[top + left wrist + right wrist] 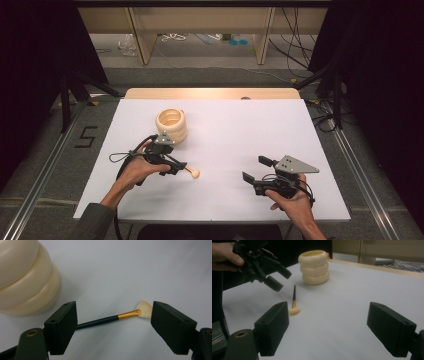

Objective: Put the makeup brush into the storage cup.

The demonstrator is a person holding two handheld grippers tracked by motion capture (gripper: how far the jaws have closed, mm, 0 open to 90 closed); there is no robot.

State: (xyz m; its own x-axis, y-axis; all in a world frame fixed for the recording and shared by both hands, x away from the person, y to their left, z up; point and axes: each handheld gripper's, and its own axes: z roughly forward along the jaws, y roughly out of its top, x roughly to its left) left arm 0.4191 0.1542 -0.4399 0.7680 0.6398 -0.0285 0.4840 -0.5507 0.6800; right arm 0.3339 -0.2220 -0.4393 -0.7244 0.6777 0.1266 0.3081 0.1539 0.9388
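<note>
A: White table (225,150). How do the left gripper's (113,322) jaws stand?

B: Apart, hovering above the brush (117,316), which lies flat on the table between them, untouched; the ribbed cream holder (22,277) stands just beside.

A: And the right gripper (327,327)?

B: Jaws apart, nothing between them, well apart from the brush.

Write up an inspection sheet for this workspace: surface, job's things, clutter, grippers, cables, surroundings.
Surface: white table, bare apart from the job's things.
Job's things: makeup brush lying flat, bristles pointing away from the cream ringed holder, which stands upright.
Clutter: nothing seen.
Grippers: left gripper over the brush handle, jaws open, not gripping; right gripper apart from both things, jaws open and empty.
Cables: black cable loops from the left gripper.
Surroundings: wooden frame and loose wires on the floor beyond.
</note>
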